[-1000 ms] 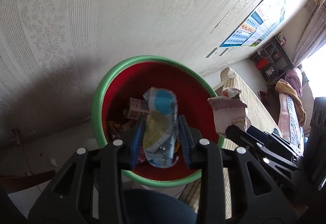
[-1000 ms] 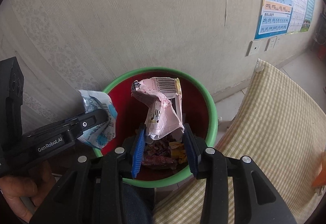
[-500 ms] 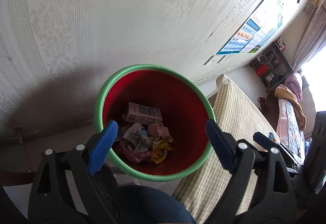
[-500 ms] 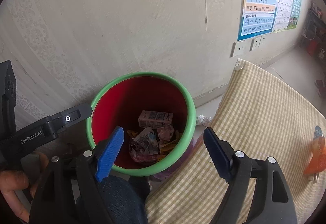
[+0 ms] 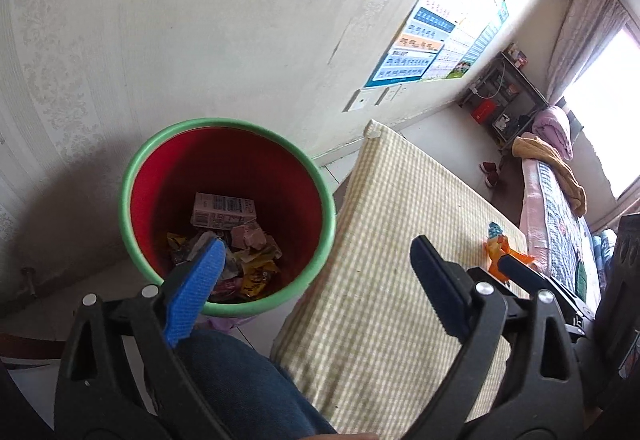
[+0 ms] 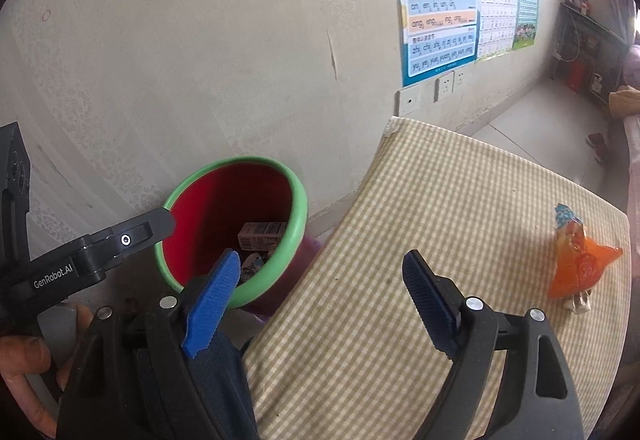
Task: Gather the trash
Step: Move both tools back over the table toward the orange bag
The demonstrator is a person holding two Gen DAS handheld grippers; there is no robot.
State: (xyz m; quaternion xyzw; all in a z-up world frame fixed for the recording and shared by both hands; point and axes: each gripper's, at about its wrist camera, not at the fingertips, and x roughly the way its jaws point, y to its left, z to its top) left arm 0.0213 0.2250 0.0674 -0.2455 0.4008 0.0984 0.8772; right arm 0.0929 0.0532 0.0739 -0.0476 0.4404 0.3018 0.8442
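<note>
The left gripper has its blue-padded jaws spread wide with nothing between them, its left pad over the near rim of the bin and its right pad over the cloth. The right gripper is likewise wide apart and empty, straddling the gap between bin and cloth. Just beyond the left pads stands the red plastic bin with a green rim, on the floor against the pale patterned wall; inside at the bottom lie a small pinkish printed carton and a heap of crumpled wrappers. Touching the bin's right side is the surface covered with a yellow-and-white checked cloth. On that cloth, well apart from the bin and to the right of the right gripper, lies an orange plastic snack wrapper with a blue end. A blue letter chart poster hangs on the wall above white sockets.
</note>
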